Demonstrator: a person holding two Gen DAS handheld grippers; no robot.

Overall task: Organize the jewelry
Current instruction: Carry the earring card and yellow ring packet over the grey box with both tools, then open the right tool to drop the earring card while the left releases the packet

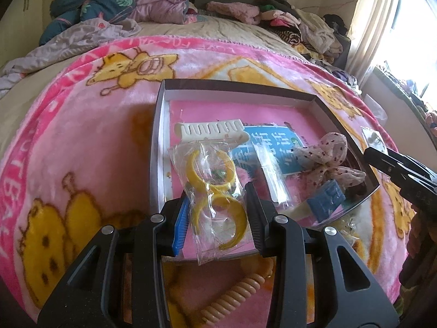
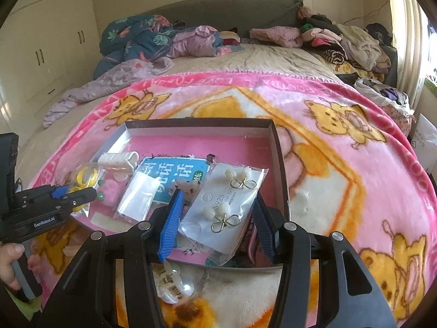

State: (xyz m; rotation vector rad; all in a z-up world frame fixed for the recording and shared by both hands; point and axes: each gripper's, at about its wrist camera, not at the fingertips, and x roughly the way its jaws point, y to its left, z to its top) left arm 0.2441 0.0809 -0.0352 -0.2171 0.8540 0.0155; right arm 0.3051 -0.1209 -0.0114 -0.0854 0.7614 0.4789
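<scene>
Shallow grey cardboard box (image 2: 278, 147) on a pink cartoon-print fleece blanket (image 2: 355, 164) on the bed. Left gripper (image 1: 217, 205): jaws closed on a clear packet of yellow hoop earrings (image 1: 215, 191), above the box's near edge. Right gripper (image 2: 215, 218): jaws closed on a clear-sleeved white card of flower earrings (image 2: 226, 207), above the crowded box. A white hair clip (image 2: 117, 161), a blue-printed card (image 2: 174, 175) and a spotted fabric bow (image 1: 327, 158) lie in the box.

cluttered bed (image 2: 245, 57), wardrobe (image 2: 49, 43), bright window (image 1: 415, 27)

A pink blanket (image 2: 341, 164) carries yellow cartoon animals. The box (image 2: 278, 147) has dark outer walls, white inner walls and a pink floor. Yellow rings (image 1: 215, 191) sit in a clear bag. White-beaded earrings (image 2: 232, 199) lie on a white card. The bow (image 1: 327, 161) is pale with dark dots.
</scene>
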